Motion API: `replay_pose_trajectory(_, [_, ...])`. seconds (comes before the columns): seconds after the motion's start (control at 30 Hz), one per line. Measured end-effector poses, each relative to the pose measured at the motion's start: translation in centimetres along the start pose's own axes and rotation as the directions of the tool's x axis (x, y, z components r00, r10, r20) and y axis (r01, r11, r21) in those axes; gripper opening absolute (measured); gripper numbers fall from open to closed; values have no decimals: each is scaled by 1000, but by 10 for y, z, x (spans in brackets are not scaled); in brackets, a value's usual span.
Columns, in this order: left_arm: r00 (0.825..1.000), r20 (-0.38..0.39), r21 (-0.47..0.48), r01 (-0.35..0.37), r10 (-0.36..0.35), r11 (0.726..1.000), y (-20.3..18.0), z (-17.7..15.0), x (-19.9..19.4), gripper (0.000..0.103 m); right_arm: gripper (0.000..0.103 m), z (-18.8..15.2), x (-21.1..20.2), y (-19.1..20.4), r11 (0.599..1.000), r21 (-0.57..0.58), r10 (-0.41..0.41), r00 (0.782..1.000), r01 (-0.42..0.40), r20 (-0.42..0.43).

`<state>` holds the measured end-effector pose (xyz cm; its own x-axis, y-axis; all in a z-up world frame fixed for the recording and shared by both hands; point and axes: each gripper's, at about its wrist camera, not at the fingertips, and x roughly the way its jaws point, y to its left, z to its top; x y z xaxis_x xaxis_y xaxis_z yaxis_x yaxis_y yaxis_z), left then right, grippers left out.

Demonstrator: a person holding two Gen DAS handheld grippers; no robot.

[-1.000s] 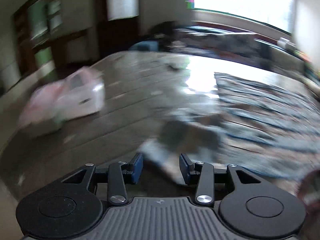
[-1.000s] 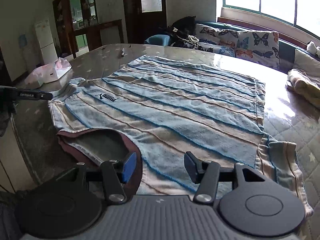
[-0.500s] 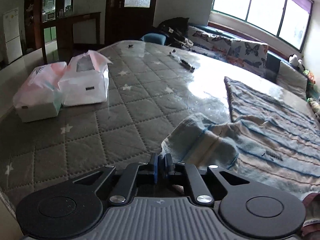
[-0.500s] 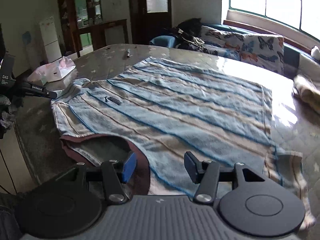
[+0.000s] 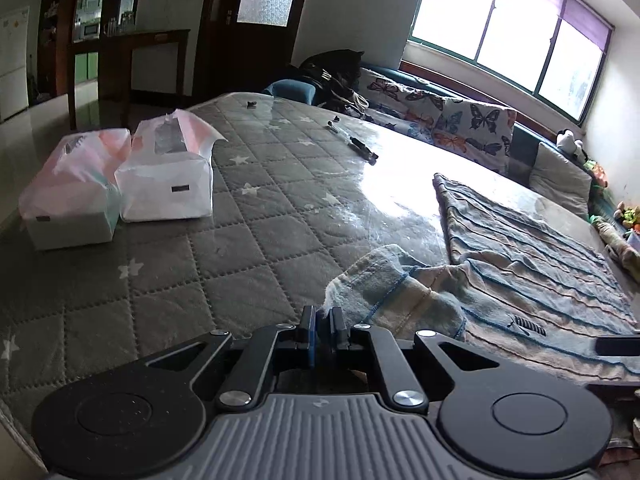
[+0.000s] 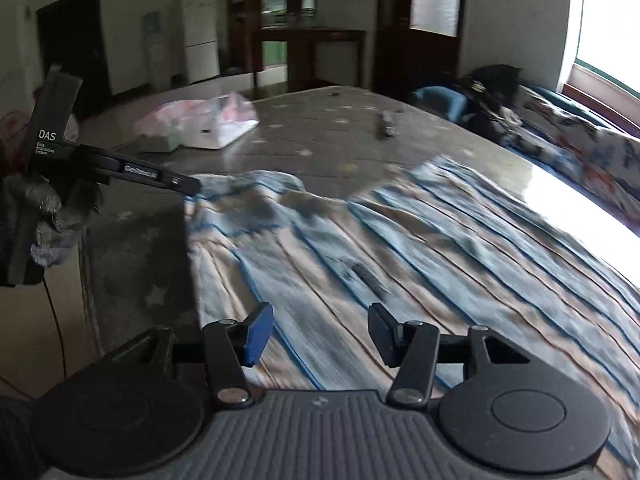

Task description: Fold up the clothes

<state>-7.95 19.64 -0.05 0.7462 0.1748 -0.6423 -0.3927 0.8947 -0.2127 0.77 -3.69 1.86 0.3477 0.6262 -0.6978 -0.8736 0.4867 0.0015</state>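
Note:
A blue and beige striped shirt (image 5: 532, 264) lies spread on the quilted grey table (image 5: 248, 240). My left gripper (image 5: 322, 326) is shut on the edge of the shirt's sleeve (image 5: 384, 288), which is bunched just ahead of it. In the right wrist view the shirt (image 6: 420, 248) fills the middle, blurred. My right gripper (image 6: 320, 330) is open and empty, low over the shirt's near part. The left gripper (image 6: 188, 186) shows at the left of that view, at the sleeve.
Two tissue packs in plastic bags (image 5: 120, 184) stand at the table's left. Small dark tools (image 5: 362, 148) lie at the far side. A butterfly-print sofa (image 5: 460, 120) runs under the window behind the table. The table's near edge (image 6: 88, 280) drops off at the left.
My left gripper has closed on the sleeve edge and settled. My right gripper, still open, has swung left over the shirt toward the sleeve side.

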Motion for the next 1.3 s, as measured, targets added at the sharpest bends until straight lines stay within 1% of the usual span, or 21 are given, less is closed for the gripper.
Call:
replay_pose_trajectory(0.13, [1000, -12, -10, 25, -25, 1000, 6, -1, 1, 9, 49, 16, 30, 19, 999, -28, 41, 999, -41, -13])
replay_pose_trajectory(0.27, [999, -25, -28, 41, -42, 999, 12, -3, -2, 11, 48, 19, 55, 35, 997, -49, 59, 997, -62, -46])
replay_pose_trajectory(0.33, [998, -29, -33, 52, -53, 998, 13, -3, -6, 17, 48, 17, 63, 43, 995, -66, 67, 995, -71, -68])
replay_pose_trajectory(0.37, [998, -32, -35, 57, -58, 998, 13, -4, -8, 25, 48, 16, 64, 46, 995, -79, 63, 996, -68, -70])
replay_pose_trajectory(0.4, [997, -34, -38, 62, -63, 997, 13, -5, -10, 31, 47, 16, 64, 50, 993, -95, 57, 996, -63, -68])
replay_pose_trajectory(0.47, [996, -41, -42, 72, -73, 997, 12, -6, -11, 35, 43, 18, 61, 54, 992, -112, 58, 996, -65, -62])
replay_pose_trajectory(0.53, [995, -51, -48, 84, -86, 995, 11, -7, -11, 36, 42, 22, 58, 53, 992, -107, 62, 997, -67, -48])
replay_pose_trajectory(0.57, [995, -57, -53, 82, -85, 995, 10, -7, -10, 39, 42, 23, 58, 54, 992, -108, 64, 997, -69, -47])
replay_pose_trajectory(0.63, [994, -68, -62, 76, -81, 995, 9, -8, -7, 39, 39, 23, 63, 56, 990, -116, 69, 996, -75, -53])
replay_pose_trajectory(0.73, [995, -74, -77, 64, -69, 995, 8, -9, -3, 39, 34, 25, 70, 60, 988, -128, 77, 995, -84, -62])
replay_pose_trajectory(0.77, [995, -72, -81, 59, -65, 995, 8, -9, -3, 39, 29, 25, 73, 62, 987, -132, 79, 995, -87, -66])
replay_pose_trajectory(0.8, [996, -70, -86, 55, -61, 995, 8, -8, -2, 37, 27, 25, 75, 63, 987, -136, 82, 994, -90, -69])
replay_pose_trajectory(0.87, [996, -67, -85, 51, -57, 995, 6, -8, -1, 36, 27, 26, 75, 65, 985, -144, 82, 994, -91, -69])
replay_pose_trajectory(0.93, [997, -65, -84, 46, -51, 995, 4, -8, 2, 26, 27, 27, 75, 65, 986, -137, 83, 994, -92, -67])
replay_pose_trajectory(1.0, [997, -64, -88, 40, -46, 995, 4, -8, 4, 12, 27, 26, 74, 65, 987, -134, 82, 995, -90, -61])
replay_pose_trajectory(1.07, [997, -57, -106, 48, -54, 993, 4, -7, 5, 7, 26, 25, 74, 66, 987, -133, 84, 995, -90, -55])
replay_pose_trajectory(1.13, [997, -38, -119, 66, -71, 991, 4, -4, 2, 4, 26, 25, 74, 65, 988, -125, 88, 995, -94, -51])
replay_pose_trajectory(1.2, [995, 6, -102, 103, -103, 989, -2, 1, -6, 4, 27, 25, 73, 61, 989, -105, 96, 994, -101, -49])
replay_pose_trajectory(1.3, [984, 70, -37, 170, -167, 985, -16, 5, -20, 3, 27, 24, 63, 54, 992, -78, 94, 995, -96, -29])
